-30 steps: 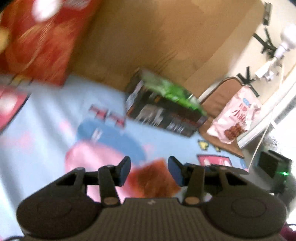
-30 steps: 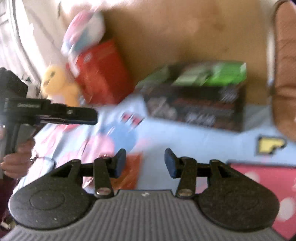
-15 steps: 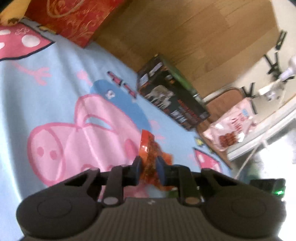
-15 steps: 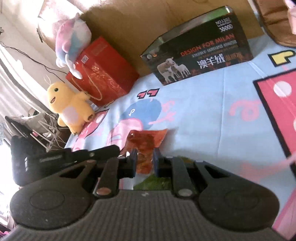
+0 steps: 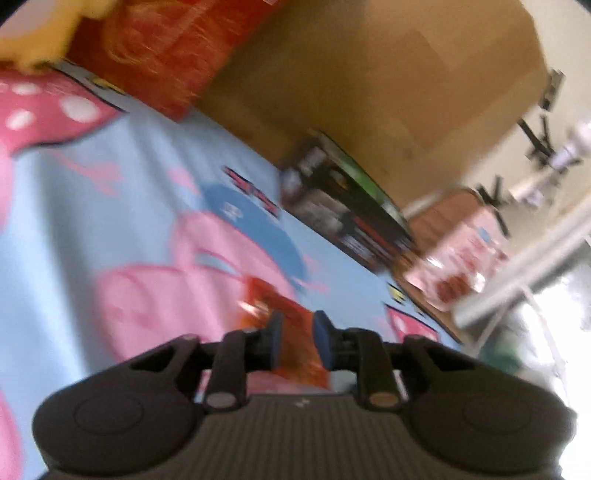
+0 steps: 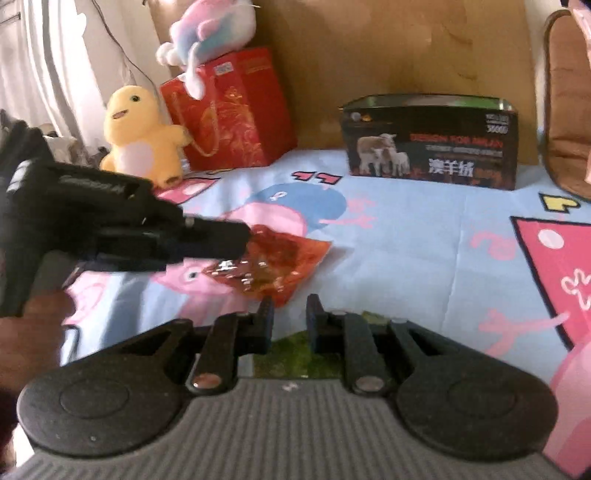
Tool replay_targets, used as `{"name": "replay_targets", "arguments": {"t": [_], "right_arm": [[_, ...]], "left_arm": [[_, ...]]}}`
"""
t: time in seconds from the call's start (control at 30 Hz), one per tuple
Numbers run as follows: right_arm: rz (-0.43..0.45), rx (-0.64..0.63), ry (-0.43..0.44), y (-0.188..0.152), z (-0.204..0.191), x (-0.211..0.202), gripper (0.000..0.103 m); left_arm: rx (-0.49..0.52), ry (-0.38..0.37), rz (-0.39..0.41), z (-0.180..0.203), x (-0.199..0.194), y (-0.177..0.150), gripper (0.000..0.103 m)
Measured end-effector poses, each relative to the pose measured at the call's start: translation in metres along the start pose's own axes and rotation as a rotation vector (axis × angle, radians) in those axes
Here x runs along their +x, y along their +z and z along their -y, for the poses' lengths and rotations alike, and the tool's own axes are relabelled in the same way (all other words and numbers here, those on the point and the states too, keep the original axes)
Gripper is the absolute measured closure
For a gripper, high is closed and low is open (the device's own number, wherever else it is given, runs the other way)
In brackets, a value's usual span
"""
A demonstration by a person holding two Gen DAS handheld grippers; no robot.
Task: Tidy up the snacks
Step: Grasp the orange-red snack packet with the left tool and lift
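An orange see-through snack packet [image 6: 280, 258] lies on the blue cartoon bedsheet [image 6: 424, 240]. My left gripper [image 5: 297, 332] is shut on the packet [image 5: 266, 295], which stands up between its pads. From the right wrist view, the left gripper [image 6: 242, 240] reaches in from the left and holds the packet's left edge. My right gripper [image 6: 290, 314] sits just in front of the packet's near corner. Its jaws are opening with only sheet showing between them, and the pads press on nothing.
A black box with sheep pictures [image 6: 428, 147] stands at the back against a cardboard wall. To the left are a red gift bag [image 6: 229, 110], a yellow plush [image 6: 144, 140] and a pink-blue plush [image 6: 210, 22]. A pink snack bag [image 5: 461, 266] rests on a brown seat [image 6: 565, 110].
The left gripper closed on the orange packet and keeps hold of it. The right gripper also pinched the packet half a second ago, then let go and drew back a little.
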State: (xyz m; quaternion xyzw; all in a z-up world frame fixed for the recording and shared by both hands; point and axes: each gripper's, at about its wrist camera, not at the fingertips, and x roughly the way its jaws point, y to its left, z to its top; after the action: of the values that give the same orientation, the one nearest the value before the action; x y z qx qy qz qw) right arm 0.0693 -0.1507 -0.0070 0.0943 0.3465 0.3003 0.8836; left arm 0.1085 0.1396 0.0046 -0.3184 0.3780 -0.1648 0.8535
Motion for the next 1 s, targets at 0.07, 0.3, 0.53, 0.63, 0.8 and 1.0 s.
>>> {"name": "replay_targets", "arguments": {"t": [0.07, 0.3, 0.53, 0.63, 0.8, 1.0], "right_arm": [[-0.011, 0.135, 0.049, 0.004, 0.018, 0.0, 0.073], [-0.065, 0.36, 0.129, 0.032, 0.046, 0.037, 0.084], [-0.042, 0.312, 0.165, 0.036, 0.035, 0.045, 0.087], [0.007, 0.412, 0.214, 0.035, 0.053, 0.034, 0.09], [0.051, 0.626, 0.366, 0.036, 0.085, 0.029, 0.091], [0.166, 0.76, 0.537, 0.06, 0.116, 0.016, 0.091]], "left_arm": [[-0.004, 0.025, -0.031, -0.005, 0.007, 0.003, 0.083], [-0.024, 0.005, -0.062, -0.015, 0.027, -0.002, 0.092], [-0.071, -0.069, -0.059, -0.019, 0.019, 0.005, 0.062], [-0.042, -0.105, -0.035, -0.01, 0.017, 0.011, 0.055], [-0.009, -0.198, -0.086, 0.017, 0.04, 0.019, 0.036], [0.021, -0.275, -0.101, 0.049, 0.074, 0.039, 0.039]]}}
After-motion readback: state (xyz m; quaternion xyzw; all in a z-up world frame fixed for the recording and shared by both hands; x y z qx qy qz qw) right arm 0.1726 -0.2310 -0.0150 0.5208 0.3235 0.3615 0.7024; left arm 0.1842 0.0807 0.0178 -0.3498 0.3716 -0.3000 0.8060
